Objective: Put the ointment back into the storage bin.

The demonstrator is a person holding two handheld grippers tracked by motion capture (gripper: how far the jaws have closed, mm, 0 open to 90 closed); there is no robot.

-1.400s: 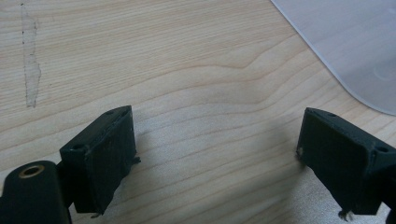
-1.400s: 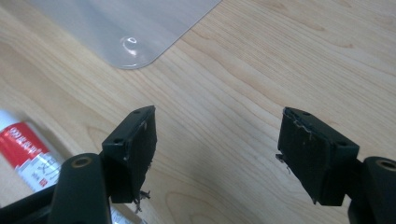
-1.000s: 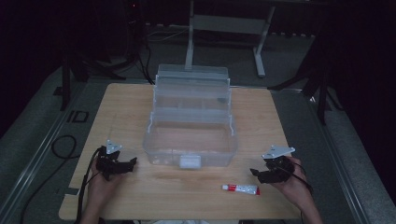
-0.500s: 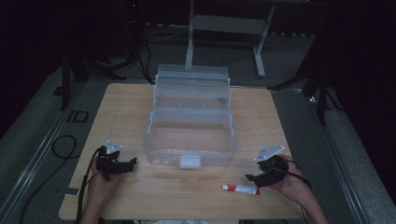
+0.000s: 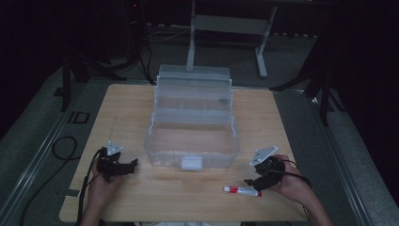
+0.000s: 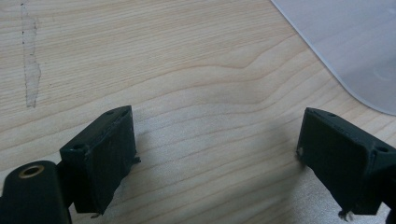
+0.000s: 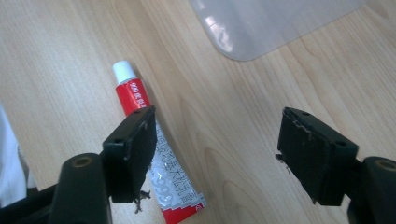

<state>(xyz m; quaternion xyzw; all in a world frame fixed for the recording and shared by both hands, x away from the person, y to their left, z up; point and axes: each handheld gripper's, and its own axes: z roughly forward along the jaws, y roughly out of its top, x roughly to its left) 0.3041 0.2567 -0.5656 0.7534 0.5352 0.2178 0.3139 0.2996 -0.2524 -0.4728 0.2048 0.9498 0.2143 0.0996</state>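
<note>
High view, clear plastic tool box mid-table with lid raised, its tiers looking empty, red tube on wooden table in front, beside right gripper, jaws wide, left gripper jaws wide over bare wood.

Pale wood-grain table (matt), clear glossy plastic box, matt black tongs, shiny tube
</note>
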